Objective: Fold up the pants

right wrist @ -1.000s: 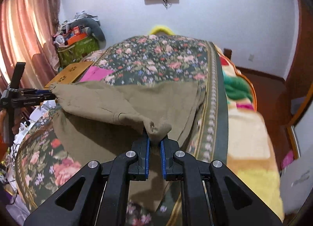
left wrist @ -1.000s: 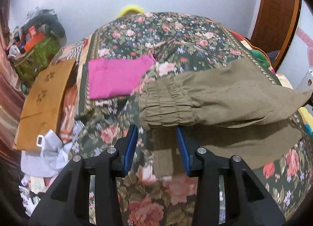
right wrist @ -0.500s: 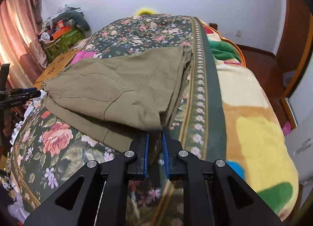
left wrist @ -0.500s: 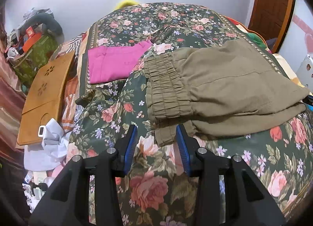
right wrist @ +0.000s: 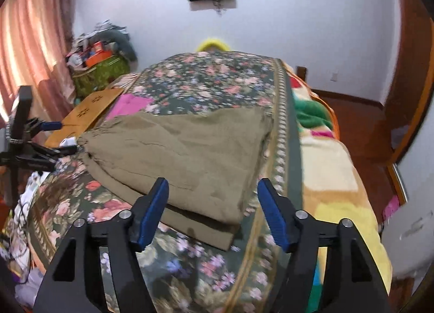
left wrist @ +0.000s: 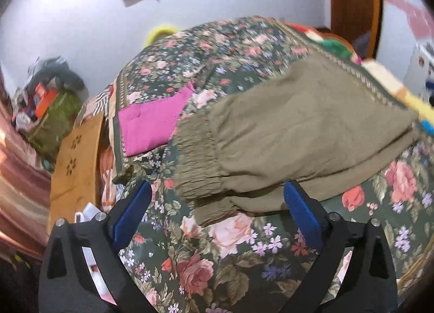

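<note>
Olive-green pants (left wrist: 298, 134) lie folded flat on the flowered bedspread (left wrist: 233, 253), the gathered waistband (left wrist: 198, 161) toward the left. My left gripper (left wrist: 217, 204) hovers just before the waistband end, its jaws opening wide, and no pad presses on the cloth. In the right wrist view the same pants (right wrist: 184, 150) lie doubled, folded edge at the near right. My right gripper (right wrist: 213, 199) stands over that near corner, jaws opening, blue pads clear of the fabric. The left gripper (right wrist: 54, 139) shows at that view's far left edge.
A folded pink garment (left wrist: 152, 123) lies on the bed beyond the waistband. A brown board (left wrist: 76, 166) leans at the bed's left side, with clutter and a green basket (left wrist: 54, 120) behind. A yellow and green blanket (right wrist: 331, 172) covers the bed's right side.
Both grippers let go of the pants and opened wide. The lifted top layer now lies flat on the bed, folded over. Both grippers drew back slightly from the cloth.
</note>
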A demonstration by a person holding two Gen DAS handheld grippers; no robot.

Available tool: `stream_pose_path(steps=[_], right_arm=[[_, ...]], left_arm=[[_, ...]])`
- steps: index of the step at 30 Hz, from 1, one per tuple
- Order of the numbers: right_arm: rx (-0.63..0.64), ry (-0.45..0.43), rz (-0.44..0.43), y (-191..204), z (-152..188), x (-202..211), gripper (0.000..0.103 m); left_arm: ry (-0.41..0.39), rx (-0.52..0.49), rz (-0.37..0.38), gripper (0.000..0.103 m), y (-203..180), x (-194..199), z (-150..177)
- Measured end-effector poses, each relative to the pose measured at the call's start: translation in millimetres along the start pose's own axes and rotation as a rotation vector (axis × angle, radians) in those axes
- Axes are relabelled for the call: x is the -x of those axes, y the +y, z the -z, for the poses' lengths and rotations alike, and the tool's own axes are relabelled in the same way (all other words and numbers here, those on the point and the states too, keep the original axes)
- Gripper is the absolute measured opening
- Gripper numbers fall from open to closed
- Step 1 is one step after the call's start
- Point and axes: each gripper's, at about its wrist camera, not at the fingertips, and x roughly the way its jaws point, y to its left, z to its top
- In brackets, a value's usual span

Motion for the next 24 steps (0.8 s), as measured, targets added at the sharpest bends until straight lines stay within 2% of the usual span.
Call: stream_pose_path(steps=[6, 13, 18, 21, 22, 24], right_arm=[[0.076, 0.057, -0.080, 19, -1, -31, 0.066], [0.154, 0.131, -0.170, 40, -4, -65, 0.066], [0.238, 0.160, -0.221, 60, -8, -82, 0.066], [0.294, 0.150, -0.230, 74, -10, -87, 0.065], [0.307, 0.147, -0.236, 77, -11, -88, 0.065], [0.323, 0.137, -0.229, 81, -12, -91, 0.056]], left_arm=[[0.066, -0.082, -0.030, 0.099, -27, -30, -3], [0.048, -0.102, -0.026, 0.099, -34, -34, -23], [0.033, -0.016, 0.024, 0.099, -21, -30, -38], [0.031, 0.058, 0.080, 0.095, -11, -27, -44], [0.030, 0.073, 0.096, 0.091, -10, -27, -44], [0.030, 0.081, 0.122, 0.082, -12, -27, -44]])
